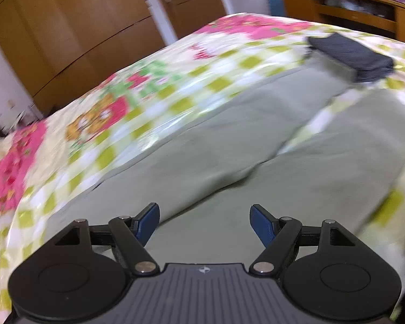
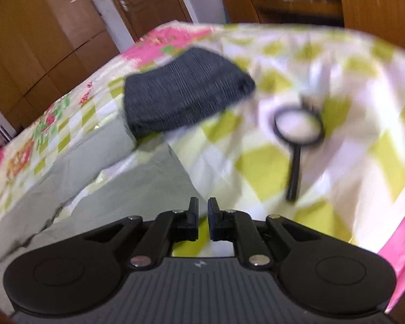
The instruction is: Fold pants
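While the pants [image 1: 256,140] lie flat on the bed [image 1: 148,86], seemingly unfolded — your left hand-held gripper [image 1: 204,222] gapes empty, your right hand-held gripper [image 2: 202,216] nearly closed, apparently empty.

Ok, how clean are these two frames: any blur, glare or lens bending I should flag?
Left wrist view: motion blur smears the quilt and pants, the claw stays sharp, and the wardrobe bows from the fisheye. Right wrist view: heavier blur on the magnifier and dark folded cloth, with the quilt washed out at right.
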Demonstrator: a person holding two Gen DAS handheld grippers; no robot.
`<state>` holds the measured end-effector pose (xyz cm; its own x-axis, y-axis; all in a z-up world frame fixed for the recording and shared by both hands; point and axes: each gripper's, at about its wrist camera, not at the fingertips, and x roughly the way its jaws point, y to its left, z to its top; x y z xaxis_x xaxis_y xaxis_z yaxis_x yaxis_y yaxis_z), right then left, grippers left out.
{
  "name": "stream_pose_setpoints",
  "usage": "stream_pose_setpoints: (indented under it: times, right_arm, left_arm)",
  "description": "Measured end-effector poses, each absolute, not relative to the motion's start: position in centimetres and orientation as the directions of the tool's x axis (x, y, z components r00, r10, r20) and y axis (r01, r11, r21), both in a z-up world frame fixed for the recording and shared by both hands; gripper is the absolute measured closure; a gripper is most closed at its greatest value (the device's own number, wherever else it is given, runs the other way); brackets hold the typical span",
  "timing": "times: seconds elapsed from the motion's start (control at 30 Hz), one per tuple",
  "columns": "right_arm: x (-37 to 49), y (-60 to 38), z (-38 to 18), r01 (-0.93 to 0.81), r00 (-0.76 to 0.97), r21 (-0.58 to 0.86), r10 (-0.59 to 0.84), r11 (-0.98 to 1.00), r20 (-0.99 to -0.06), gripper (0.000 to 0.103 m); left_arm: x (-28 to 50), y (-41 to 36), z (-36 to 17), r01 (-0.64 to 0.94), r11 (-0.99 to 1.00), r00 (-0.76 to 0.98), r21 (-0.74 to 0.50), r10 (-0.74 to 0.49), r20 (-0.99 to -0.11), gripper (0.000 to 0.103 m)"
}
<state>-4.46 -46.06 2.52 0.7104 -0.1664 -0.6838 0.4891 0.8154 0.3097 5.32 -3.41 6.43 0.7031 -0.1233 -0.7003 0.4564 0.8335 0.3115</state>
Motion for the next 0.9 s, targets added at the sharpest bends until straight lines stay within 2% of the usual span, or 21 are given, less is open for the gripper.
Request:
stream_pose_setpoints:
  times: [0.13,0.27,0.4,0.53,0.63,0.73,0.9]
  right_arm:
    - [-1.7,-40.5,5.5,0.346,0.745,0.229,-0.118,0.91,-0.657,0.089]
    - [2.8,-32.3,6.2,0.133,0.733,0.201,0.04,0.971,-0.679,0.088]
    - [7.2,-23.5,5.2,-0.07,0.671,0.205,0.199,0.976,-0.715,0.088]
    - [10.7,-16.6,2.6,-0.218,0.56,0.213,0.301,0.952,-0.772,0.087]
    - [12.6,-13.3,0.3,-0.279,0.457,0.203,0.316,0.939,-0.831,0.087]
    - [13.8,-11.5,1.0,-0.355,0.46,0.155,0.316,0.922,-0.83,0.087]
    - [19.1,-9.1,3.2,-0.488,0.521,0.061,0.347,0.871,-0.78,0.074]
  left_arm:
    - [7.3,2.9,4.3,0.404,0.868,0.682,0.288,-0.076,-0.727,0.018]
    - [7.8,8.8,1.9,0.358,0.893,0.65,0.272,-0.029,-0.759,0.018]
    - [7.1,14.5,-0.9,0.313,0.914,0.585,0.259,0.03,-0.81,0.017]
    - [6.9,18.0,-1.5,0.291,0.935,0.551,0.202,0.008,-0.834,0.013]
    - [7.1,19.2,-0.1,0.297,0.933,0.572,0.205,-0.002,-0.821,0.013]
    - [9.1,19.9,1.9,0.319,0.923,0.62,0.215,-0.031,-0.784,0.013]
    - [16.8,21.6,3.0,0.328,0.908,0.67,0.26,-0.029,-0.742,0.013]
